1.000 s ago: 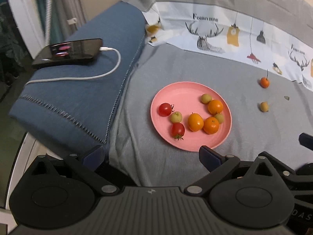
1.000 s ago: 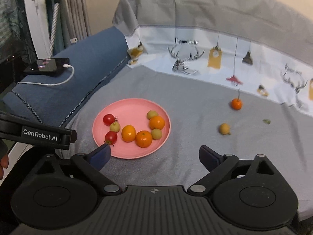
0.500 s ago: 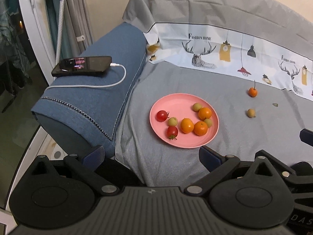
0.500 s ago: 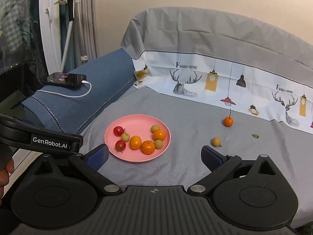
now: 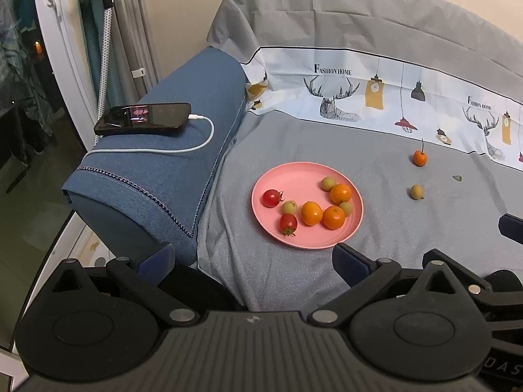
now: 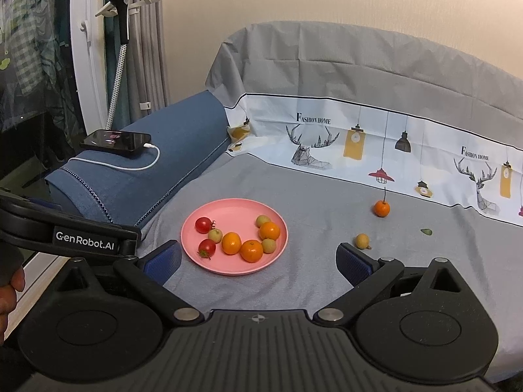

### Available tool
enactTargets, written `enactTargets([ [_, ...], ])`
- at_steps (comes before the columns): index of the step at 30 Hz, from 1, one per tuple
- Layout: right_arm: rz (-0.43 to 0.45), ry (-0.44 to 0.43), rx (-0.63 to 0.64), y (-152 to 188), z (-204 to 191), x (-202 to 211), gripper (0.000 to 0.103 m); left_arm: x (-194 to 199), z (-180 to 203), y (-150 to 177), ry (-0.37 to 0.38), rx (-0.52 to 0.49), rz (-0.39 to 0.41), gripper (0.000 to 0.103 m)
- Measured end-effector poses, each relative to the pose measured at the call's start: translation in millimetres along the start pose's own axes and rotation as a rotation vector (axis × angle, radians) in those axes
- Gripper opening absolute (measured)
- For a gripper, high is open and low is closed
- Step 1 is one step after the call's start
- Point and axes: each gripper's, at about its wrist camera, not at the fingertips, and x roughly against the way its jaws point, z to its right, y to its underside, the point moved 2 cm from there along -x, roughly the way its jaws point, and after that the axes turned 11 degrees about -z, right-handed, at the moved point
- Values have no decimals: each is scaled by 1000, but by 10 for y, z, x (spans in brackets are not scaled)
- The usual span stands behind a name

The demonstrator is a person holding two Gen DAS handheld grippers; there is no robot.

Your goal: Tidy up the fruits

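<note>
A pink plate point(image 5: 294, 176) point(image 6: 228, 209) lies on the grey sofa cover, holding several fruits: red tomatoes, orange kumquats and small green ones. Two fruits lie loose on the cover to its right: an orange one with a stem point(image 5: 419, 157) point(image 6: 381, 208) and a small yellow one point(image 5: 416, 192) point(image 6: 362, 240). My left gripper point(image 5: 251, 258) is open and empty, held back from the plate's near edge. My right gripper point(image 6: 258, 259) is open and empty too, just short of the plate and the yellow fruit. The left gripper's body point(image 6: 65, 235) shows at the left of the right wrist view.
A black phone point(image 5: 143, 119) point(image 6: 116, 140) on a white charging cable point(image 5: 183, 147) rests on the blue armrest point(image 5: 163, 170) left of the plate. A printed deer-pattern cloth point(image 5: 376, 98) lines the sofa back. A small green leaf point(image 6: 426, 231) lies at the right. A hand point(image 6: 8, 290) shows at the far left.
Both grippers have pulled back and risen from the sofa, so the plate and fruits look smaller and more of the backrest and wall shows. No fruit has moved.
</note>
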Motion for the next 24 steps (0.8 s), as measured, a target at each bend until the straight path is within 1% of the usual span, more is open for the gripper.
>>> enactTargets([
  [11, -11, -3, -3, 0, -5, -11, 100, -34, -15, -12, 0, 1, -12, 103],
  [24, -39, -8, -9, -23, 5, -114, 100, -140, -24, -35, 2, 2, -40, 103],
])
